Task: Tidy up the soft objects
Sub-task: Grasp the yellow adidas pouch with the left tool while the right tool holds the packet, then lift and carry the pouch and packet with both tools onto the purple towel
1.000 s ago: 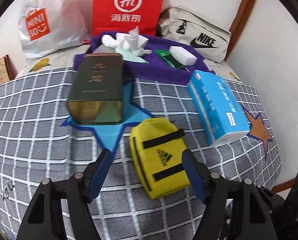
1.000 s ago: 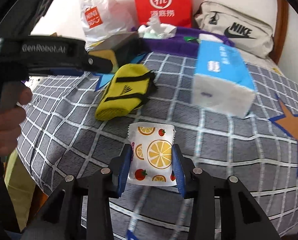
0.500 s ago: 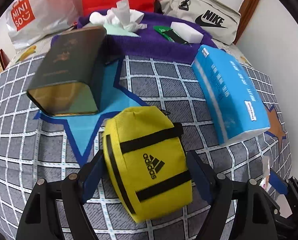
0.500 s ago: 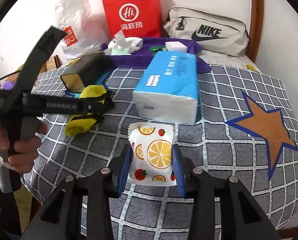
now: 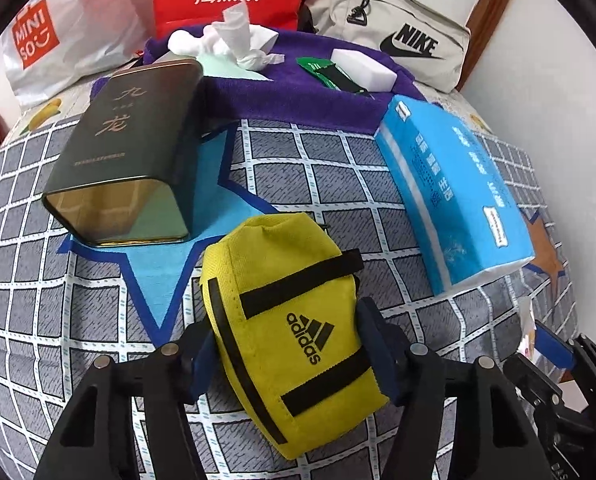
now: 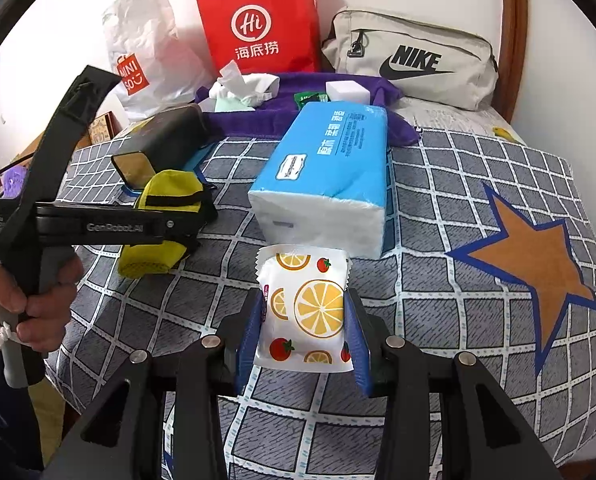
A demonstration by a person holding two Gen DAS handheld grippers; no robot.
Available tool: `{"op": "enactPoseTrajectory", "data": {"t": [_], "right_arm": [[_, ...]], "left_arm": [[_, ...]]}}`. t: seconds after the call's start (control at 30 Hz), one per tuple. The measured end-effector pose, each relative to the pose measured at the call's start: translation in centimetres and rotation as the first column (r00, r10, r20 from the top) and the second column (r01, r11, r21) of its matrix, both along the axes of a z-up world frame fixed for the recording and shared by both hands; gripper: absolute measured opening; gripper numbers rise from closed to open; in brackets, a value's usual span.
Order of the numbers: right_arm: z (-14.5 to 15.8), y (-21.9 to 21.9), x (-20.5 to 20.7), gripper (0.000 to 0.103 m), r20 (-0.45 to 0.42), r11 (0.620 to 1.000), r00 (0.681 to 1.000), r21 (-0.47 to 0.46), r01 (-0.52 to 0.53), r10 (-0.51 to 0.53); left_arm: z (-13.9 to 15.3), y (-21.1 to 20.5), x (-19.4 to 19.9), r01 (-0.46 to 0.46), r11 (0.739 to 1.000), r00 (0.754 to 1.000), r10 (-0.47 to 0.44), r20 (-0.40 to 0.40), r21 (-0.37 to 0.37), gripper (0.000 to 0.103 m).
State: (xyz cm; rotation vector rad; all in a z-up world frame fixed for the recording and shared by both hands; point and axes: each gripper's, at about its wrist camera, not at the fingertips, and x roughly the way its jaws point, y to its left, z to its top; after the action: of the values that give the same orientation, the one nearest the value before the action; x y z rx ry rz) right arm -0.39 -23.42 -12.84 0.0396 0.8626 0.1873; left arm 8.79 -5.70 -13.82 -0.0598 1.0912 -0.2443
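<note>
A yellow Adidas pouch (image 5: 293, 332) lies on the checked bed cover (image 5: 29, 280), in front of a dark tin. My left gripper (image 5: 287, 352) straddles it from above; its jaws are closing and both blue pads touch the pouch's sides, bunching the fabric. The right wrist view shows the same pouch (image 6: 169, 192) under the left tool, which a hand (image 6: 29, 300) holds. My right gripper (image 6: 304, 328) is shut on a white wipes packet (image 6: 306, 304) printed with oranges and tomatoes, held just above the cover in front of a blue tissue pack (image 6: 330, 168).
A dark tin (image 5: 129, 152) lies on its side. Behind it a purple towel (image 5: 298, 100) carries crumpled tissues, a green packet and a white block. A red paper bag (image 6: 257, 28), a white Miniso bag (image 6: 145, 52) and a beige Nike bag (image 6: 410, 60) line the wall.
My left gripper came down over the yellow pouch and its jaws narrowed onto the pouch's sides. My right gripper swung right with the packet still held, then stayed still.
</note>
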Motion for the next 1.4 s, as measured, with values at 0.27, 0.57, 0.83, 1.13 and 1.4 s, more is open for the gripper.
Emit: {"op": "enactPoseTrajectory", "data": {"t": [0.27,0.57,0.83,1.13,1.4], "right_arm": [[0.4,0.2,0.4,0.040,0.008,1.000,1.000,-0.002,-0.011,0.011],[0.4,0.0,-0.1,0.040,0.003,1.000,1.000,-0.010,-0.008,0.008],[3.0,-0.6,-0.6,0.040,0.054,1.000,0.999,-0.006,-0.003,0.004],[6.3,-0.1,1.7,0.040,0.112,0.999,0.993,-0.019,-0.028,0.030],[8.9,-0.1,5.7,0.040,0.148,0.999,0.988,-0.038,-0.033,0.038]], "left_arm": [[-0.7,-0.9,0.5,0.009,1.000,1.000,-0.008,-0.025,0.012,0.080],[-0.7,-2.4,0.3,0.030,0.993,0.999,-0.032,0.023,0.116,0.066],[2.7,1.8,-0.8,-0.018,1.000,0.999,0.017,0.047,0.015,0.066],[7.5,2.9,-0.8,-0.019,1.000,0.991,0.019,0.129,-0.003,0.066],[9.8,3.5,1.9,-0.040,0.999,0.986,0.038,0.165,0.009,0.066]]}}
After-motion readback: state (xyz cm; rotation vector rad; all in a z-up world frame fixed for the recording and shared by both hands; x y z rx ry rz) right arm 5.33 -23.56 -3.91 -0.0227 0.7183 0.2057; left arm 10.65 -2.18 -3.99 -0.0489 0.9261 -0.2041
